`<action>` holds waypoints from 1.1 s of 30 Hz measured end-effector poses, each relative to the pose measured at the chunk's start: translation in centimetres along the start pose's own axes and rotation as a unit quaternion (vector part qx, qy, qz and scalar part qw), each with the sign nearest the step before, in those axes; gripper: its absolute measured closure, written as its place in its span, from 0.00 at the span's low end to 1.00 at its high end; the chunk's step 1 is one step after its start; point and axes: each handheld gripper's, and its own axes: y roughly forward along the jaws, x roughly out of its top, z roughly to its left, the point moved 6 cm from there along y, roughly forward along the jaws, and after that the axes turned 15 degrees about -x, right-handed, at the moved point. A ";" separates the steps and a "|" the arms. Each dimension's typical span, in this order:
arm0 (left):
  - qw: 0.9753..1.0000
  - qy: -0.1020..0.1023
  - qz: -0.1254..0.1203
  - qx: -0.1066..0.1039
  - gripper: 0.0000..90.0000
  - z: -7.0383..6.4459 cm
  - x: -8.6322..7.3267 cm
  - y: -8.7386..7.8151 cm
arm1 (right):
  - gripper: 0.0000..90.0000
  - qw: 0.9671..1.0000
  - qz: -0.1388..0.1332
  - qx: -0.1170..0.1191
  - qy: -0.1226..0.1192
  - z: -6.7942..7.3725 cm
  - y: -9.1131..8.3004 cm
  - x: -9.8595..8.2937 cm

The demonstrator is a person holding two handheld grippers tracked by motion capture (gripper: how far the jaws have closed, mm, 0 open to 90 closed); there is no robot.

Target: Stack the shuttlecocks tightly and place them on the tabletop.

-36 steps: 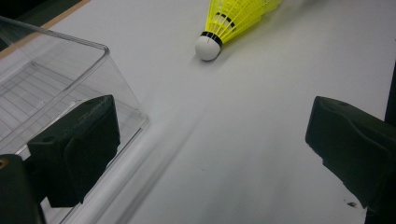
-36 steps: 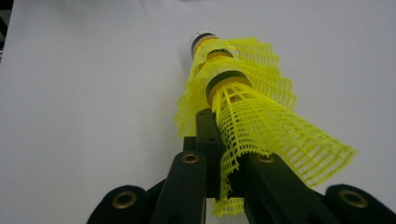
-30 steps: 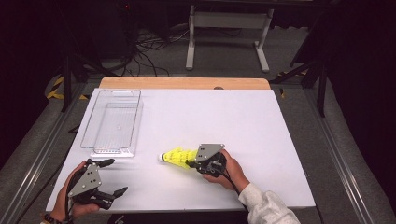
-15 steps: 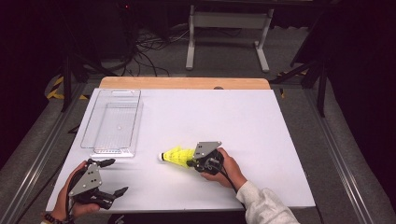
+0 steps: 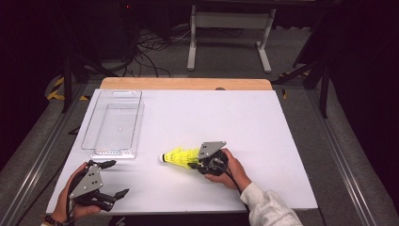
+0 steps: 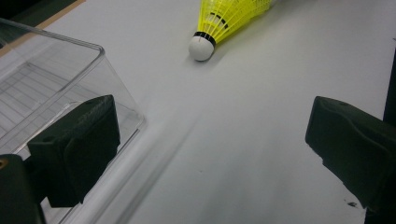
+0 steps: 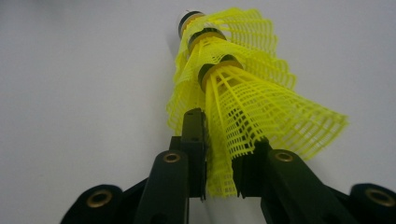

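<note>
Three yellow mesh shuttlecocks (image 5: pixel 178 157) lie nested in one stack on the white table, white cork tip pointing left. My right gripper (image 5: pixel 192 165) is at the stack's wide end. In the right gripper view its jaws (image 7: pixel 219 154) are shut on the skirt of the rearmost shuttlecock (image 7: pixel 243 93). My left gripper (image 5: pixel 118 178) is held near the front left corner, open and with nothing between its jaws. In the left gripper view (image 6: pixel 210 140) the stack's cork tip (image 6: pixel 201 46) lies ahead, apart from the jaws.
A clear plastic tray (image 5: pixel 137 120) with nothing in it stands at the left of the table, its near corner (image 6: pixel 100 51) just beside my left jaw. A wooden strip (image 5: pixel 186 84) runs along the table's far edge. Bare white table (image 5: pixel 226 117) lies behind the shuttlecocks.
Almost nothing: the right gripper stays shut on the shuttlecock stack with only a slight shift, and the left gripper holds its place.
</note>
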 end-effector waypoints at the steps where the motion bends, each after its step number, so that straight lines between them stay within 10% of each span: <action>1: 1.000 -0.001 0.000 0.000 0.04 0.0 0.0 0.0 | 0.85 1.000 0.000 0.000 0.000 0.0 -0.1 0.0; 33: 1.000 0.000 0.000 -0.003 0.04 0.0 0.1 0.1 | 0.49 1.000 0.004 0.010 0.014 0.4 -3.1 -1.2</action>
